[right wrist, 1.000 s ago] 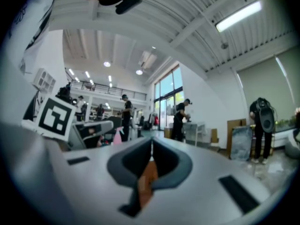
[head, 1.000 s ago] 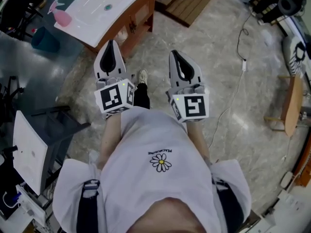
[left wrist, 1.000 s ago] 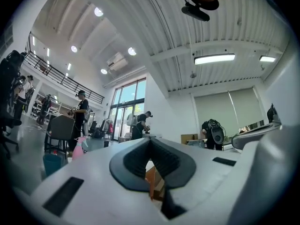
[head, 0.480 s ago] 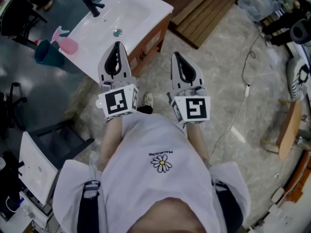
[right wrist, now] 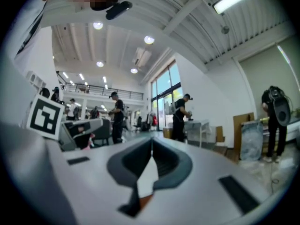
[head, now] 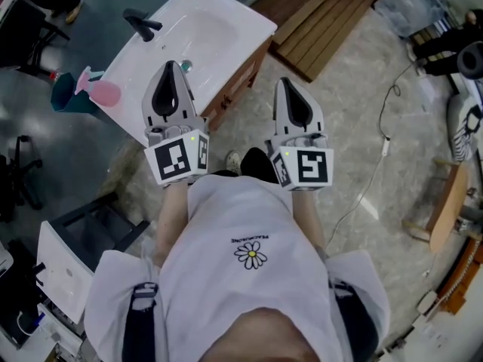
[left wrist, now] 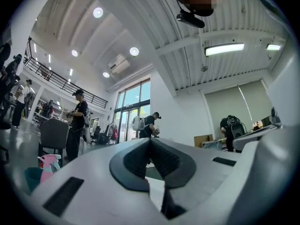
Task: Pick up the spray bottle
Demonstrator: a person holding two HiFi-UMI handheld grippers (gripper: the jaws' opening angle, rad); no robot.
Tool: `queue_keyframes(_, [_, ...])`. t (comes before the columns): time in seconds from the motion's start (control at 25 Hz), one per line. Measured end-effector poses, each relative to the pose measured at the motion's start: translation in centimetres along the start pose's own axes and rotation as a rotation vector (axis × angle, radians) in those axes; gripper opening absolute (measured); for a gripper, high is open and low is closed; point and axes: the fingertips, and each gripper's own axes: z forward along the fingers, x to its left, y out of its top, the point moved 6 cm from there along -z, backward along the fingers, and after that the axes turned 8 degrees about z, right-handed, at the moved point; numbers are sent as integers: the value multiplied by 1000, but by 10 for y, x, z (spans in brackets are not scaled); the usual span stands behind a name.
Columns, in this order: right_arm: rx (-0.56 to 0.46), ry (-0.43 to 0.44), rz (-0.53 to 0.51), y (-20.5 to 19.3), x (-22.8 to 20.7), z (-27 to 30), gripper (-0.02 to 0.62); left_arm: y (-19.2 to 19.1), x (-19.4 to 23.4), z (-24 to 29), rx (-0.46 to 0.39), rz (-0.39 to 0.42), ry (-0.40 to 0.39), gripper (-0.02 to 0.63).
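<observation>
Standing at the left end of the white sink counter [head: 243, 21], the pink spray bottle [head: 102, 90] is untouched, a teal bin [head: 63, 96] beside it. The left gripper [head: 169, 74] hovers near it, jaws pressed together, empty. The right gripper [head: 293, 89] is likewise closed and empty. Reaching, opening and grasping all lie ahead.

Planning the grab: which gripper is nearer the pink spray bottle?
The left gripper, over the white sink, with the spray bottle to its left; the right gripper hangs over floor.
</observation>
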Motion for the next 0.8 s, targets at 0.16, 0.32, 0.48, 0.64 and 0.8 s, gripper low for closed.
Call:
queue_keyframes(0.16, [22,49,5,1,0,22,30,-3,0,12,20,10,24,21])
queue_keyframes(0.32, [39,121,18,1,1,53,29,-5,3,25,38,34,58,21])
queue_keyframes(0.48, [61,205,26,-4,6,86,29,-9,15,33,53,53,122,21])
queue_keyframes(0.64, [78,301,24,-5,7,118,30,-11,25,41,63,83,215,20])
queue_keyframes(0.8, [81,410,8,0,13,151,31,-13,37,49,81,104,313,21])
